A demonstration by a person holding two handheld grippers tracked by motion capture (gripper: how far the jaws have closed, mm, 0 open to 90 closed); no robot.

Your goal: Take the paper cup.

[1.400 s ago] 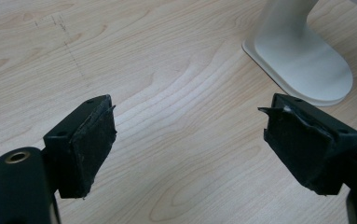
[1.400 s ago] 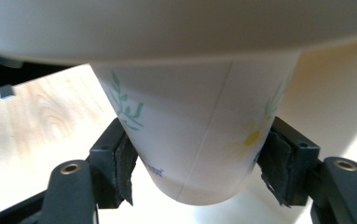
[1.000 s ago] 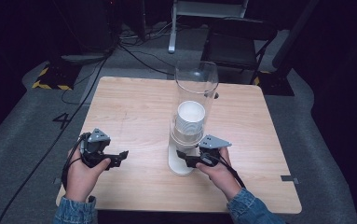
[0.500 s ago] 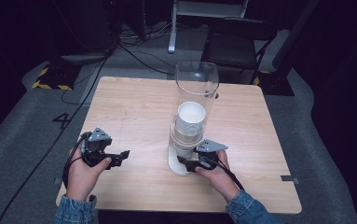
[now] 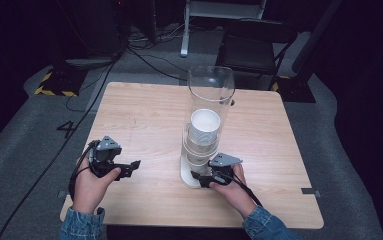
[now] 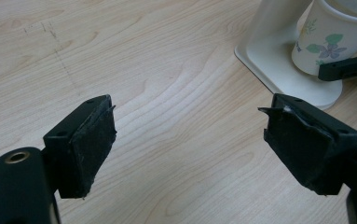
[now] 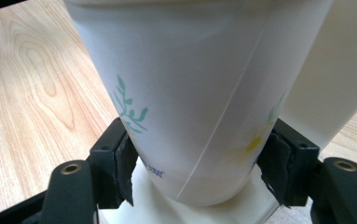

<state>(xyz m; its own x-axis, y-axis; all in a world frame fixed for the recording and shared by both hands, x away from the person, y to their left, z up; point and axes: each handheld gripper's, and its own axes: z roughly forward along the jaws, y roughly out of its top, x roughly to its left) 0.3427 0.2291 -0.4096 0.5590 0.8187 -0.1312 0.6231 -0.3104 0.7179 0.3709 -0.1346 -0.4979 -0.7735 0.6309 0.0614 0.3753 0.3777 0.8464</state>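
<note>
A square, light wood-grain table (image 5: 144,120) seen from above, standing on grey carpet. A white flat base (image 5: 189,175) sits directly on the table, slightly toward five o'clock of its centre. A tall clear tube (image 5: 210,90) rises from the base, with a stack of paper cups (image 5: 204,131) inside. From nine o'clock round to three o'clock, the wood shows bare.

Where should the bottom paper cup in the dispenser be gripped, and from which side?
Probably low on the cup wall, under the clear tube, coming level from the person's side, where the stand is open. The cup tapers downward, so side pads fit there. The right gripper is clamped exactly so.
</note>
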